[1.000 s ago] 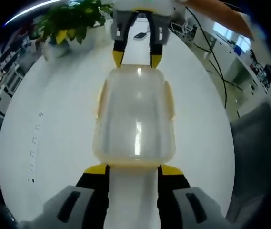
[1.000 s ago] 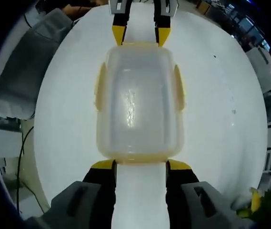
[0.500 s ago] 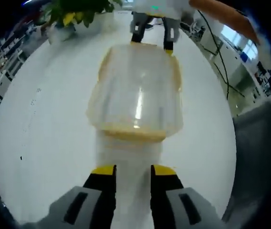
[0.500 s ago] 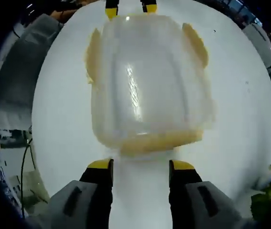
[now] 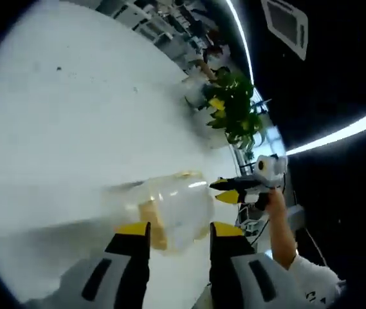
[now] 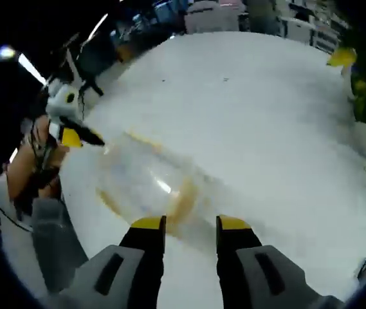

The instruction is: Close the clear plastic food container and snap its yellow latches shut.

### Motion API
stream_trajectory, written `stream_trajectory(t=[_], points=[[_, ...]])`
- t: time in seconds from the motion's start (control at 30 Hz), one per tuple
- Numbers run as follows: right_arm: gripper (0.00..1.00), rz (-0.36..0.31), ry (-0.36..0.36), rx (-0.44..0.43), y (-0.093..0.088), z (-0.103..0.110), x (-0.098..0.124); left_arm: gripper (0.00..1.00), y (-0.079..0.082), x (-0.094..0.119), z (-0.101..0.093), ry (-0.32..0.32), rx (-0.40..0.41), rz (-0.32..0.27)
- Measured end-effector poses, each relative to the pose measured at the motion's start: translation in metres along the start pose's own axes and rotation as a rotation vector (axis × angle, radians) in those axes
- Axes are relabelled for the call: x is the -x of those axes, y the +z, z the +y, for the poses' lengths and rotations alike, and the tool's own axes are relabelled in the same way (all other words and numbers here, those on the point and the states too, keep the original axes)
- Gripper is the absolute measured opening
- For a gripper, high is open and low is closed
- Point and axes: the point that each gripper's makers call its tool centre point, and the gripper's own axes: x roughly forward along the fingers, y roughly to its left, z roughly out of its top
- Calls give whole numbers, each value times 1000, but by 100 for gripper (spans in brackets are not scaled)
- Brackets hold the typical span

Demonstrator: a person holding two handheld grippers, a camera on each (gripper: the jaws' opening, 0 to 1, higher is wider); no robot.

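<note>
Blurred clear rounded plastic container (image 5: pixel 173 209)

Motion blur smears the clear container (image 5: pixel 170 209) (image 6: pixel 145 183), so its yellow latches cannot be made out

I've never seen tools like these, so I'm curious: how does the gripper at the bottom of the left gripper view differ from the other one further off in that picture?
The left gripper rises from the bottom edge, its jaws apart with the blurred clear container just beyond their tips. The right gripper points in sideways from the right, held in a person's hand; its tips look close together, though I can't tell if they're shut. Both have yellow tips.
</note>
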Motion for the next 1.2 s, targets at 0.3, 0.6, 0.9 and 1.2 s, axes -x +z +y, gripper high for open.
stream_trajectory(t=[0.3,0.6,0.9,1.2], points=[[18,48,-40,-70,-11,-10,-17,23,-13,-17,14,95,27,50],[11,32,-12,-108,-7,-1,-22,17,-20,-16,21,147,21,105],[7,58,-2,-177,-9,4,-30,12,-19,-14,28,167,74,100],[7,79,74,-250,-11,2,-23,11,-22,-15,27,154,66,116]])
